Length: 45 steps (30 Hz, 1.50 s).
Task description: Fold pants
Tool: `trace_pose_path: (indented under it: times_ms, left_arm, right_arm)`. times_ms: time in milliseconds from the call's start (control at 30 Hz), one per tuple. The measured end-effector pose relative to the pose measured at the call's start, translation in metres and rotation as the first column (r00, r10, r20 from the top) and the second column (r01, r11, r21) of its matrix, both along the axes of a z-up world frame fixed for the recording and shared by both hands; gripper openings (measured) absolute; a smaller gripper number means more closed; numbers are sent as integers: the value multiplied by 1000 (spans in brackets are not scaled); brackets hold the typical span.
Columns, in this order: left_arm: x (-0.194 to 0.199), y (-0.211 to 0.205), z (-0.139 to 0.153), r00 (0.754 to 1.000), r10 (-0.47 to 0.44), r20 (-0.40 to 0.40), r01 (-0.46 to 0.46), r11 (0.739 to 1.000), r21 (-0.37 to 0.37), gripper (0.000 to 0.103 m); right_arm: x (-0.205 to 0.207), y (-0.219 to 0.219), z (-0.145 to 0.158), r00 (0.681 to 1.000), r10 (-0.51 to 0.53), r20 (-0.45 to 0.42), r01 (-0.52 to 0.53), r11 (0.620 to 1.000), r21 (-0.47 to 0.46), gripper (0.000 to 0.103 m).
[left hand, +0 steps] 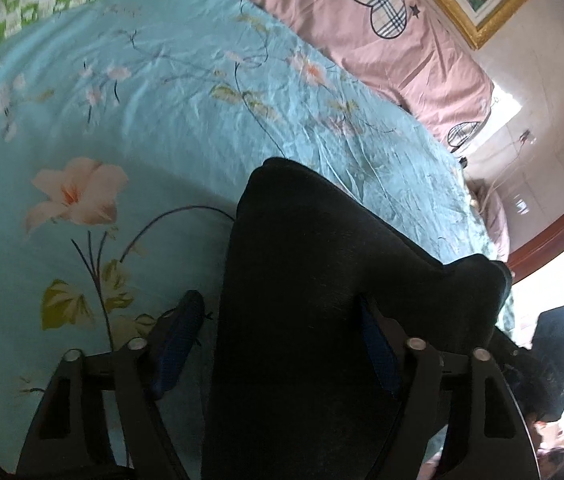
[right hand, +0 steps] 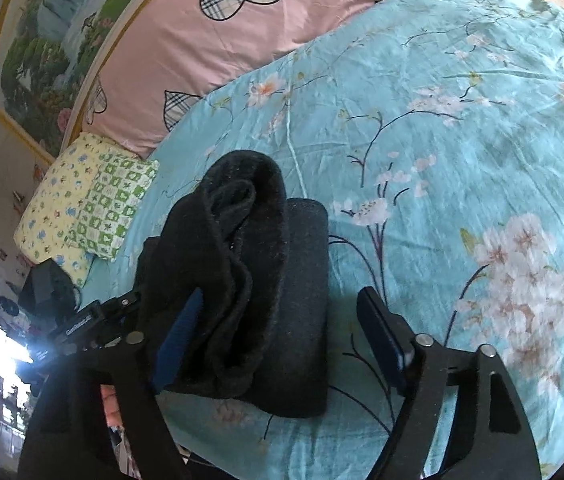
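Observation:
The black pants [left hand: 306,280] lie folded in a thick bundle on the turquoise floral bedsheet [left hand: 142,120]. My left gripper [left hand: 282,320] is open, its jaws wide apart, and the cloth lies between and over them, covering most of the right finger. In the right wrist view the pants [right hand: 258,280] show as a folded stack with a rolled upper layer. My right gripper [right hand: 286,316] is open, with the pants draped against its left finger [right hand: 180,336]. Its right finger [right hand: 382,332] stands free over the sheet.
A pink quilt with plaid hearts [left hand: 382,40] lies along the far side of the bed. A green and yellow patterned pillow [right hand: 86,208] sits at the bed's corner. A framed painting [right hand: 50,48] hangs on the wall. The other gripper's body [right hand: 78,320] shows at the left.

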<state>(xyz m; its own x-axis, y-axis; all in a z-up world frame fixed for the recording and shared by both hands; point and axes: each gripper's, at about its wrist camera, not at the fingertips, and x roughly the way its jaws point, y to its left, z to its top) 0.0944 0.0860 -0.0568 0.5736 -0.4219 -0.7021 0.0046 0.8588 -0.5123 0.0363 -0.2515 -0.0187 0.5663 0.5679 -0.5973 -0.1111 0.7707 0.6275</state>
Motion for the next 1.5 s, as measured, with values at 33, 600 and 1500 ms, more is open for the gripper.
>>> trace_pose_path:
  times_ms: [33, 600, 1500]
  left_arm:
    - [1, 1, -2, 1000, -7, -3, 7, 1000, -17, 61]
    - [-6, -5, 12, 1000, -7, 17, 8, 1000, -16, 34]
    - [-13, 50, 83, 974, 156, 165, -170, 983, 74, 32]
  right_arm:
    - [1, -1, -1, 1000, 4, -2, -4, 1000, 7, 74]
    - [5, 4, -8, 998, 66, -4, -66, 991, 113, 50]
    - [78, 75, 41, 968, 221, 120, -230, 971, 63, 46]
